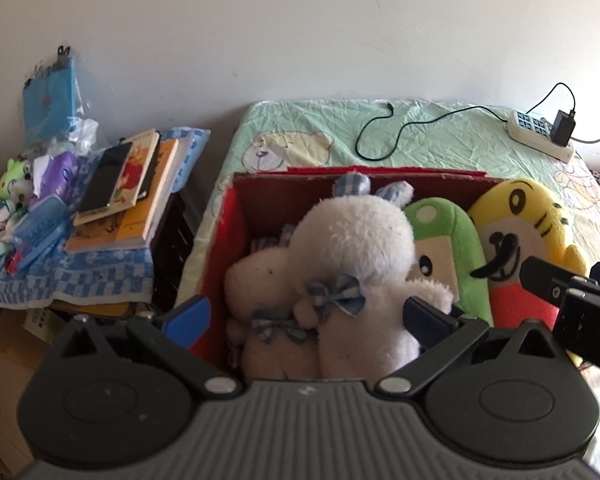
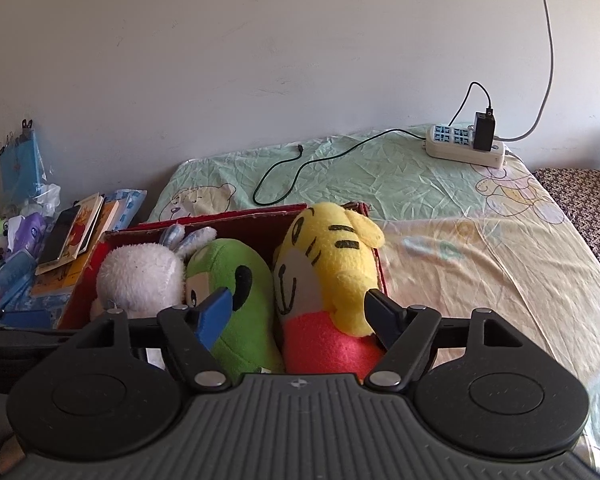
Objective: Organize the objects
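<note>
A red cardboard box (image 1: 340, 174) (image 2: 204, 224) stands on the bed and holds plush toys. A big white bunny (image 1: 356, 236) (image 2: 140, 272) leans over a smaller white one (image 1: 260, 280). A green plush (image 1: 448, 248) (image 2: 236, 264) sits beside them, and a yellow tiger (image 1: 516, 208) (image 2: 328, 248) stands at the box's right end. My left gripper (image 1: 308, 314) is open wide over the white bunnies. My right gripper (image 2: 300, 310) (image 1: 562, 270) is open, its fingers straddling the tiger's red body and part of the green plush.
A white power strip (image 2: 464, 146) with a black charger and a loose cable (image 2: 300, 168) lies at the head of the bed. Left of the bed, a stand with a blue checked cloth carries books and a phone (image 1: 104, 180). Bare sheet (image 2: 460, 248) lies right of the box.
</note>
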